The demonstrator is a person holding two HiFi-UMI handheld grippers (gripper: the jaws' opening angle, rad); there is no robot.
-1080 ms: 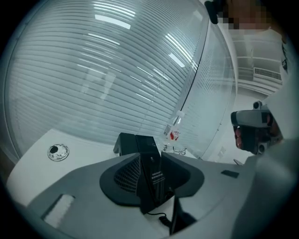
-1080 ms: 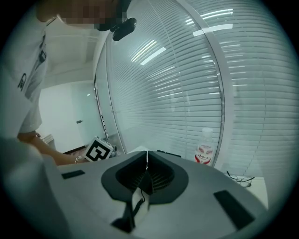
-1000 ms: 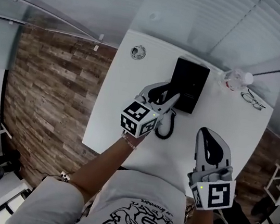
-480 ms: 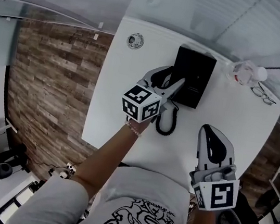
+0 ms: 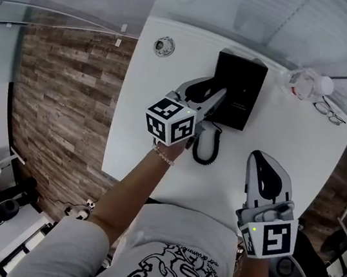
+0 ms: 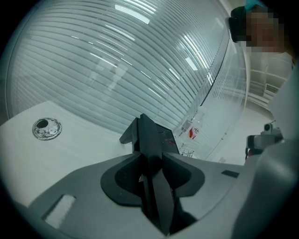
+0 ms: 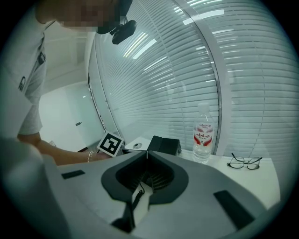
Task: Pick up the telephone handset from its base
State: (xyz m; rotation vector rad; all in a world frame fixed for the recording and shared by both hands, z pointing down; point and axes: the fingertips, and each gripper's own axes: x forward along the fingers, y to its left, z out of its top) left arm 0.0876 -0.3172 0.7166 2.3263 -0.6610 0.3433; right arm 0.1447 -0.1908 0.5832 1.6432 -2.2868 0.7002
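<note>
Closest in, the right gripper hangs over the near edge of the white desk. Its fingers are pressed together at the tips and there's nothing between them. It sits well apart from the phone.

Further out, the left gripper reaches in at the left side of the base, marker cube towards us. Its fingers are closing, and its own camera shows the black handset standing on edge right between them with the pads on either side of it, so that reads as a grip. From above the gripper covers nearly all of the handset. I can't make out whether it is touching the base or clear of it.

The coiled cord loops on the desk just below the left gripper, and its upper end vanishes under the fingers.

Beyond the base, at the far right of the desk, a water bottle stands upright with a pair of glasses just beside it. At the far left there's a round grommet. Behind all that run the blinds. In the gripper views the person is cut off at the frame edges.
</note>
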